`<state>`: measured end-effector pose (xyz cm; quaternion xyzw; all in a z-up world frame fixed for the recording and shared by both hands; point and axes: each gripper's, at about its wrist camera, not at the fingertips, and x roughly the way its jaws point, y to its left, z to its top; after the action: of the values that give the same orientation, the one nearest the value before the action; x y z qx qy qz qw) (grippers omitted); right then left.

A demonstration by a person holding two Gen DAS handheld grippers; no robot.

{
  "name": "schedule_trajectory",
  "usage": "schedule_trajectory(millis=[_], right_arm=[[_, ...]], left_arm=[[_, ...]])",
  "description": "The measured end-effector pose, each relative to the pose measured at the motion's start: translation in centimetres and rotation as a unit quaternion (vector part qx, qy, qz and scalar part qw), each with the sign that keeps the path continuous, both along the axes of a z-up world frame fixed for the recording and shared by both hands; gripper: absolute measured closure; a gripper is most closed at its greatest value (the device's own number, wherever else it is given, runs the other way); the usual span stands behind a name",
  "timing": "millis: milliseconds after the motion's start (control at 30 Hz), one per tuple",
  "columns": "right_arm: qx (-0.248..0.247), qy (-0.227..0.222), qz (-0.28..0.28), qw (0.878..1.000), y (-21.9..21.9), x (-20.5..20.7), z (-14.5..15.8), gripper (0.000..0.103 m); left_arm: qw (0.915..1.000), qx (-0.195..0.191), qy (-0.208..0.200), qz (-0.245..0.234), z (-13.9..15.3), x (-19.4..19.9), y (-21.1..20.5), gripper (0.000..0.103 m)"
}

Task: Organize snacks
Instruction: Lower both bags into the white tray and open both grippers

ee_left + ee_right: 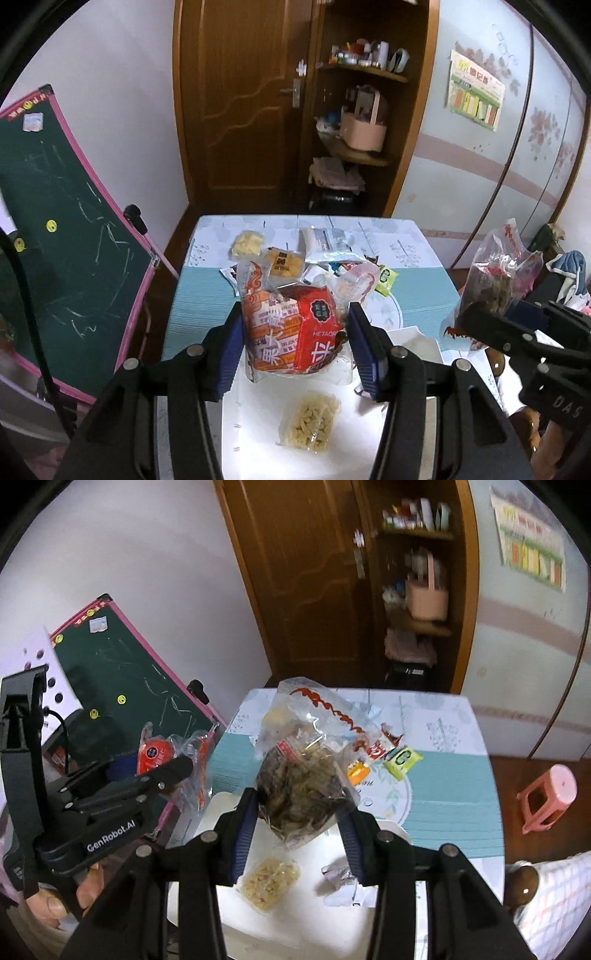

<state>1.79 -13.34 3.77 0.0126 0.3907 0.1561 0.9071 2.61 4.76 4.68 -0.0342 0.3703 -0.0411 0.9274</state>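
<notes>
I am looking down at a table [207,295] with a pale blue patterned cloth, from two cameras, one on each tool that I hold. My left gripper [295,343] is clamped on a clear bag of red and orange snack packs [291,332], held up above the table, its blue pads [231,354] pressing the bag from both sides. My right gripper [297,827] is clamped on a second clear bag [303,794], this one with red print and a dark, dried-looking filling, also lifted off the table. From the left camera that second bag hangs at the right edge of view, well apart from the first. Below both grippers lies a white tray [258,424], and on it sits a small clear pack of pale yellow pieces [310,424]; a crumpled silver wrapper [340,880] lies beside it. Farther back on the cloth lies a loose heap of small snacks, among them a green packet [402,762], an orange packet [358,771] and a yellow square pack [282,264]. To the left of the table leans a green chalkboard [62,236] with a pink frame. Behind the table stand a brown wooden door [243,96] and shelves [362,110] crowded with small items. A pink stool [550,797] stands on the floor to the right.
</notes>
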Motion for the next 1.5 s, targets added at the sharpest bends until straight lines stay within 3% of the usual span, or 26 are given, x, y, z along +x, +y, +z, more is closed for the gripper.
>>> schedule_trajectory(millis=[233,367,733,867,1233,1300,1367,1500], right_arm=[[-0.002,-0.024,-0.027,0.999,-0.4,-3.2,-1.4,0.060],[-0.011,-0.009,-0.045,0.999,-0.8,-3.4,-3.1,0.060],[-0.028,0.072,-0.048,0.996,-0.2,-3.4,-7.9,0.060],[-0.035,0.072,-0.040,0.996,0.2,-3.5,-8.2,0.060],[-0.044,0.105,-0.032,0.993,0.8,-2.7,-9.9,0.059],[-0.043,0.111,-0.032,0.992,0.8,-2.5,-10.2,0.059],[-0.042,0.119,-0.031,0.992,0.8,-2.3,-10.5,0.059],[-0.042,0.131,-0.030,0.990,1.0,-1.9,-11.1,0.059]], left_arm=[[0.9997,0.000,-0.020,0.017,-0.6,-2.5,0.3,0.051],[0.9995,0.017,-0.011,0.023,-2.0,-3.3,0.2,0.051],[0.9964,0.042,0.072,0.014,-8.1,-3.0,-0.6,0.050],[0.9933,0.037,0.109,0.003,-10.2,-2.6,-1.1,0.050],[0.9868,0.043,0.156,0.002,-13.0,-1.1,-1.5,0.048],[0.9857,0.043,0.163,0.000,-13.3,-0.8,-1.6,0.043],[0.9852,0.043,0.166,-0.002,-13.5,-0.7,-1.7,0.017],[0.9853,0.048,0.163,-0.012,-13.6,-0.6,-2.2,0.011]])
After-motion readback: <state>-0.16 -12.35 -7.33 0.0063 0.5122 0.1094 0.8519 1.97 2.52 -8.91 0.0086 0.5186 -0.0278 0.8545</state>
